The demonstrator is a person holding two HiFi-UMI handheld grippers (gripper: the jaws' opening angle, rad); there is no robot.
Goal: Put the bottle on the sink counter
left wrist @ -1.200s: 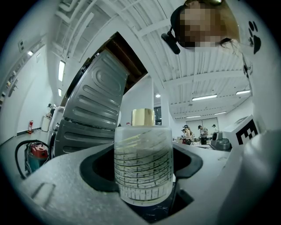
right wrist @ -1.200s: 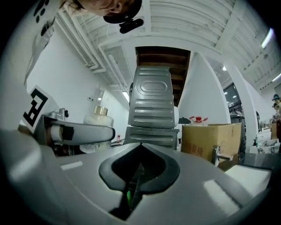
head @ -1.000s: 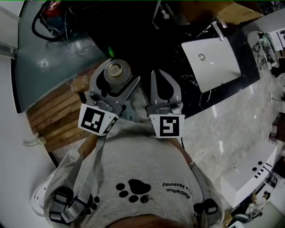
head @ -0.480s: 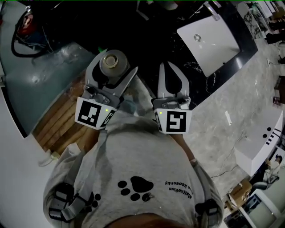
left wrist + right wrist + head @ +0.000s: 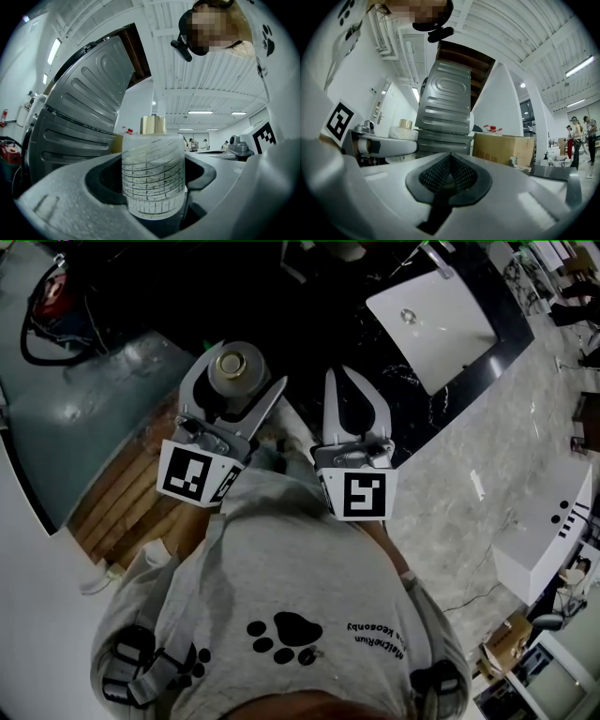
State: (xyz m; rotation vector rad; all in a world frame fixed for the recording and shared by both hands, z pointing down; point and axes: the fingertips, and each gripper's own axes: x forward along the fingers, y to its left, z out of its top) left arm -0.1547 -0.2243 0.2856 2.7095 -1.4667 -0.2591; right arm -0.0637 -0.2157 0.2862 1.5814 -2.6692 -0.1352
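Tongs first: the left gripper [image 5: 240, 373] pinches the bottle [image 5: 152, 177], its black pads pressing the frosted body from either side, low down near the base. The right gripper [image 5: 450, 159] is pressed together with nothing between its meshed pads. The two are held side by side just in front of the person's chest, the left one slightly ahead in the head view.

The bottle stands upright in the grip, long axis vertical, with its gold cap [image 5: 153, 125] pointing up. From above only the round cap and shoulder show. It hangs in the air over the edge of a grey ribbed metal appliance [image 5: 103, 390], with wooden slats [image 5: 117, 493] below and to the left.

Farther off to the right lies the black veined sink counter [image 5: 417, 423], well apart from the bottle. Its white basin [image 5: 450, 329] shows only a small drain. In the right gripper view a cardboard box [image 5: 501, 149] sits beyond, and what it holds cannot be told.
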